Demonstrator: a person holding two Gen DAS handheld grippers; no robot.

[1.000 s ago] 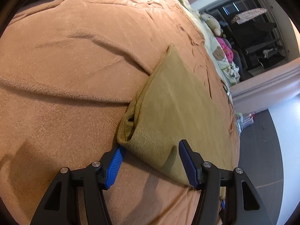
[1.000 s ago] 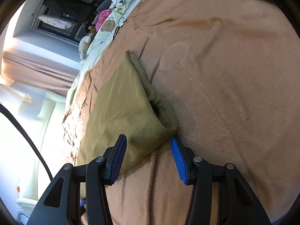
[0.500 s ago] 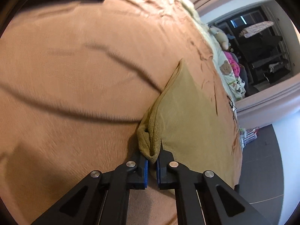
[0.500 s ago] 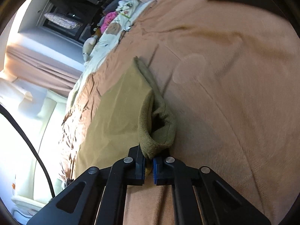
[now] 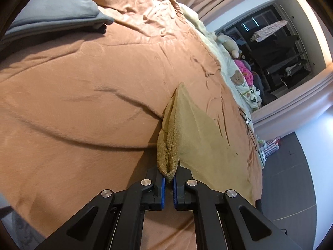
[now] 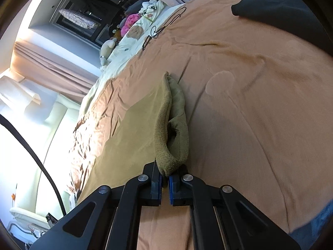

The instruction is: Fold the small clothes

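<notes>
An olive-green small cloth (image 5: 193, 129) lies folded on the brown bedspread (image 5: 83, 95). My left gripper (image 5: 169, 180) is shut on its near corner, which bunches up between the blue pads and is lifted a little. In the right wrist view the same cloth (image 6: 145, 120) stretches away over the bedspread (image 6: 260, 104). My right gripper (image 6: 164, 178) is shut on the other near corner, with the thick edge rolled up above the pads.
A folded grey garment (image 5: 54, 14) lies at the far left of the bed. A dark garment (image 6: 276, 6) lies at the far right. Cream bedding with soft toys (image 5: 239, 77) lines the far side. A black cable (image 6: 162, 31) lies on the bedspread.
Both grippers were open around the cloth's near corners one second ago. They have shut on the corners and lifted them, so the cloth edge stands up.
</notes>
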